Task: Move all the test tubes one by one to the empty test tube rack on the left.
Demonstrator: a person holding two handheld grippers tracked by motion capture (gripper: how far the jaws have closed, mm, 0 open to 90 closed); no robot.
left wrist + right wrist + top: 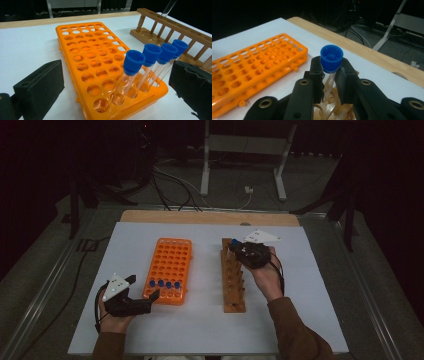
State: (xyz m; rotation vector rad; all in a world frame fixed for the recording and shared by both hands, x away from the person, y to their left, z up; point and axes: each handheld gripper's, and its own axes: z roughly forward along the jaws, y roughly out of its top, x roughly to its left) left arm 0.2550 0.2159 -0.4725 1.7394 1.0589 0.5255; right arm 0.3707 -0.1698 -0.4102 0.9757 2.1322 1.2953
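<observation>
An orange tube rack (pixel 170 262) lies on the white table, with several blue-capped glass tubes (pixel 163 285) standing in its near row. A wooden rack (pixel 233 277) sits to its right. My right gripper (pixel 239 251) hovers over the far end of the wooden rack, shut on a blue-capped tube (pixel 331 60) just under its cap; the tube's lower end hangs above the wooden rack's holes (pixel 329 97). My left gripper (pixel 145 287) rests open at the near left corner of the orange rack (pixel 100 62), its jaws flanking the capped tubes (pixel 150 58) without touching them.
The white table top (pixel 300 285) ends in a wooden strip (pixel 210 217) at the far edge. Beyond it lie cables (pixel 170 185) and a metal stand (pixel 245 145) on the dark floor.
</observation>
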